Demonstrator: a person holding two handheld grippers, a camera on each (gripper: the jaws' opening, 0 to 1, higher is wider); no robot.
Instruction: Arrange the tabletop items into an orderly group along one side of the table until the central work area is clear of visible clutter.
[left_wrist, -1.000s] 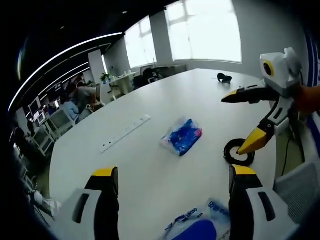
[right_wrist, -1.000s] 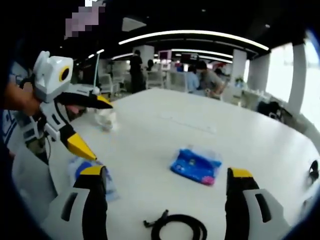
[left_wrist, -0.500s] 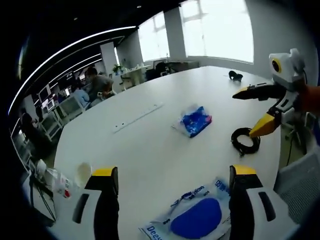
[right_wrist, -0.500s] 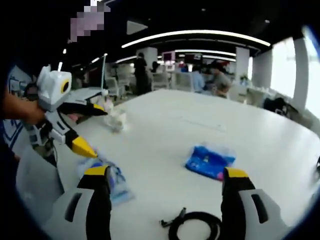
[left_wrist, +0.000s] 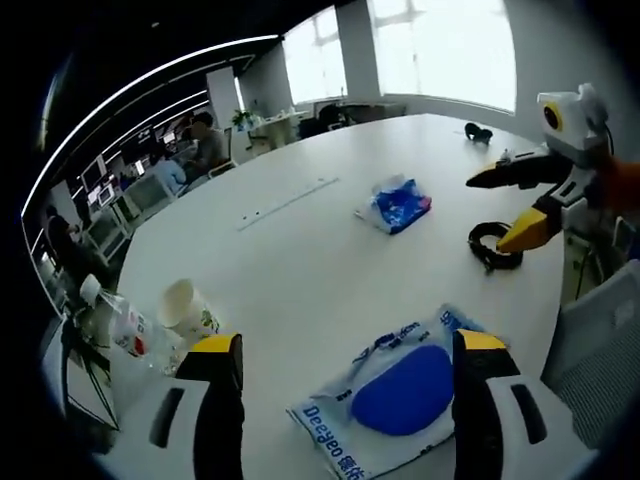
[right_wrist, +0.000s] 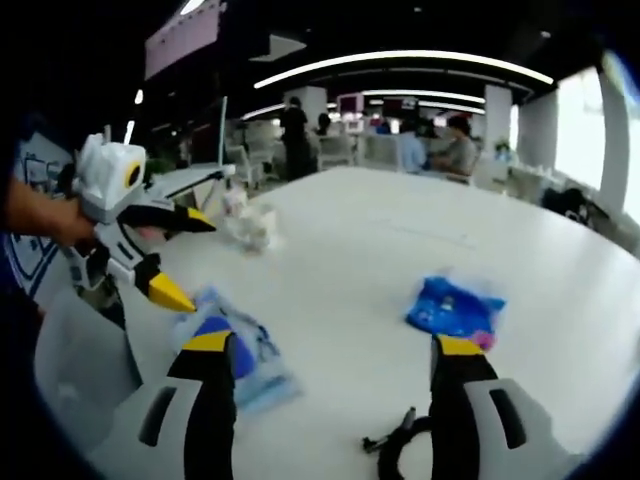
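On the white table (left_wrist: 300, 270), a flat wet-wipes packet with a blue oval lid (left_wrist: 400, 405) lies between and just beyond the jaws of my left gripper (left_wrist: 347, 342), which is open and holds nothing. A small blue packet (left_wrist: 400, 203) lies near the table's middle. A black cable coil (left_wrist: 493, 245) sits at the right edge, under my open right gripper (left_wrist: 490, 213). From the right gripper view, my right gripper (right_wrist: 332, 344) is open above the table, with the wipes packet (right_wrist: 245, 355), blue packet (right_wrist: 455, 305), cable (right_wrist: 400, 455) and the open left gripper (right_wrist: 197, 262).
A paper cup (left_wrist: 187, 305) and a plastic bottle (left_wrist: 125, 325) stand at the table's near left edge. A power strip (left_wrist: 288, 203) is set into the tabletop. A small dark object (left_wrist: 478, 131) lies at the far end. Chairs and people sit beyond the table.
The left view has pulled back and tilted down, bringing the whole wipes packet, cup and bottle into sight. The right view has swung left. The things on the table lie where they were.
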